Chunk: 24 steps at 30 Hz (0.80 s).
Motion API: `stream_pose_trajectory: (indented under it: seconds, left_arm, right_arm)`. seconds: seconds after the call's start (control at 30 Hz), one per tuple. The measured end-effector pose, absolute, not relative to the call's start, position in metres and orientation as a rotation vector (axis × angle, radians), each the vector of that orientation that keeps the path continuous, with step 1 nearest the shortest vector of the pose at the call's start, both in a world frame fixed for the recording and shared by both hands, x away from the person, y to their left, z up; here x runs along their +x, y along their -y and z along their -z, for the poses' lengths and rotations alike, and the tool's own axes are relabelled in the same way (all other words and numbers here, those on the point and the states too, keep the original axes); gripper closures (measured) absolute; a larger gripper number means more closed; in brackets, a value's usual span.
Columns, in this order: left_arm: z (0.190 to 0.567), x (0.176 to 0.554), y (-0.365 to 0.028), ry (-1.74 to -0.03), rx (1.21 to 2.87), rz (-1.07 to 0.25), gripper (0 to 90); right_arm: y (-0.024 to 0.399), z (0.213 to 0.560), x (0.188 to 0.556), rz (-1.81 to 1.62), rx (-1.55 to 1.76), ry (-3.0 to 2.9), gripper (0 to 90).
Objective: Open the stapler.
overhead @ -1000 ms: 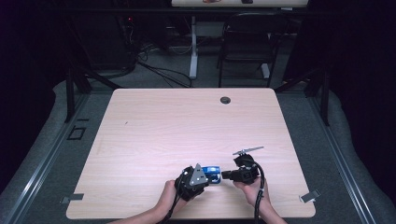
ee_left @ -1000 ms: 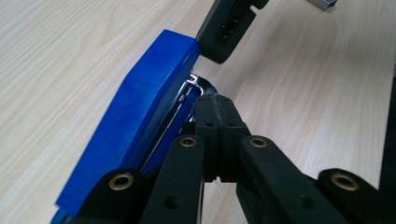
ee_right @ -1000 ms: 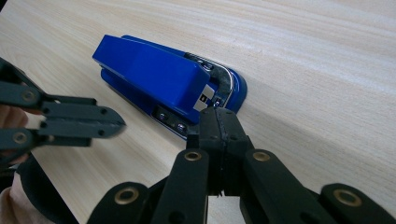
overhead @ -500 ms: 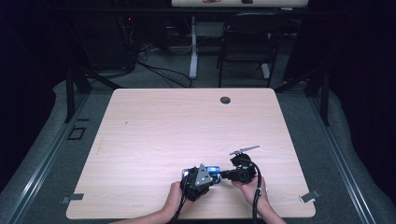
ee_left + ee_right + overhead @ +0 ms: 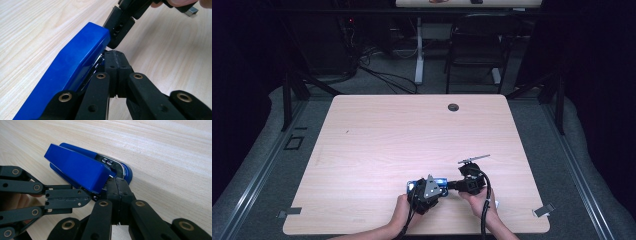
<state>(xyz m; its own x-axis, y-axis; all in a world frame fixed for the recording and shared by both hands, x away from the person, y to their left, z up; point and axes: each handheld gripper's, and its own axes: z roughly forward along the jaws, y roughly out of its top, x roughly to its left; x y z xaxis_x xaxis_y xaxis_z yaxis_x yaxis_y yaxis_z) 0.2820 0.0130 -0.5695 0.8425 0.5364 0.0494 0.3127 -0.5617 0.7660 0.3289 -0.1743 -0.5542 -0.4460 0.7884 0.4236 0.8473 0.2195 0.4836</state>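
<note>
A blue stapler [image 5: 441, 180] lies on the wooden table [image 5: 412, 140] near the front edge, between both hands. My left gripper [image 5: 438, 190] is shut, its tips [image 5: 115, 56] tucked in at the stapler's [image 5: 75, 65] front end, just below the blue top. My right gripper [image 5: 453, 185] is also shut with nothing between its jaws. Its tips [image 5: 117, 185] touch the front of the stapler [image 5: 77, 168] beside the shiny metal part. In the right gripper view the left gripper [image 5: 83, 198] comes in from the left under the blue top.
A round cable hole [image 5: 453, 107] sits near the table's far edge. A small silvery metal piece [image 5: 191, 11] lies by the right hand. A chair [image 5: 474, 50] and a desk leg [image 5: 418, 55] stand beyond the table. Tape marks [image 5: 543, 210] sit at the front corners.
The left gripper has edged slightly to the right, closer against the stapler. The right gripper and the stapler have stayed where they were.
</note>
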Motion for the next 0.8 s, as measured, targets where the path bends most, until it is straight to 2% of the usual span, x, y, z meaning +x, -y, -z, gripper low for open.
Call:
stream_pose_trajectory:
  seconds: [0.8]
  left_arm:
    - [0.573, 0.28, -0.013, -0.657, 2.165, -0.373, 90.0]
  right_arm:
    - [0.181, 0.565, 0.332, 1.035, -1.686, 2.182, 90.0]
